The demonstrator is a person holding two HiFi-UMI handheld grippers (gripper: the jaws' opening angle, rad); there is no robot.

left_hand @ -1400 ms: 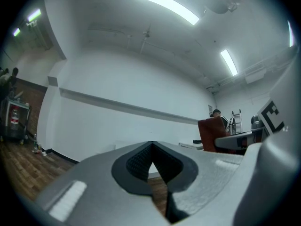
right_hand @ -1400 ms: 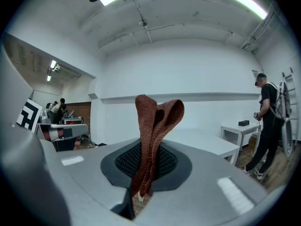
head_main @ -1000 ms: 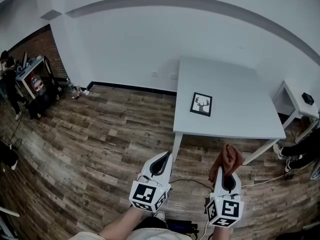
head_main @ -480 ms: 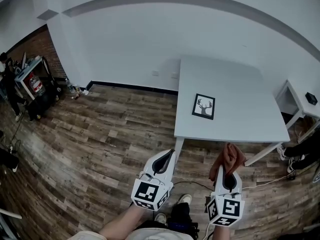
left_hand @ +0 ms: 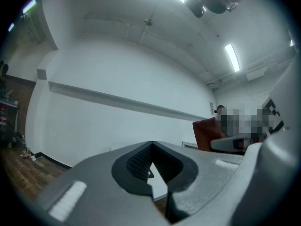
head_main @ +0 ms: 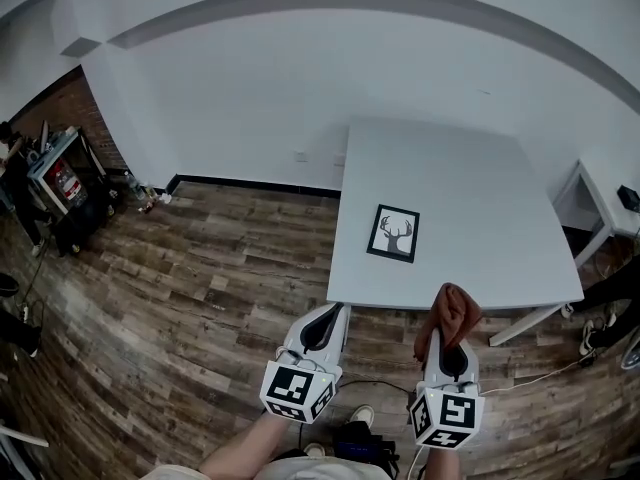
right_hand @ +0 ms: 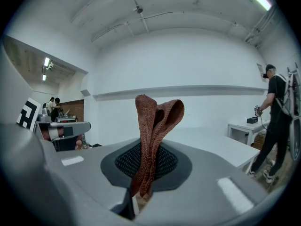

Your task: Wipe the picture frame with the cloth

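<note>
While right tongs (head_main: 447,342) clamp cloth (head_main: 455,313), left tongs (head_main: 333,313) closed, picture frame (head_main: 393,233) on table (head_main: 480,178)

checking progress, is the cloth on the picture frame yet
No, the cloth sits in the right gripper, well short of the picture frame.

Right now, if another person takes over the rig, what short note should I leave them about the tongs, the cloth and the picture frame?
The left tongs are shut and empty, held over the floor short of the table.
The right tongs are shut on the cloth, which sticks up out of them.
The picture frame lies flat on the table, apart from both tongs.
Done: the cloth is gripped.
Left: reach the frame and wipe it.
</note>
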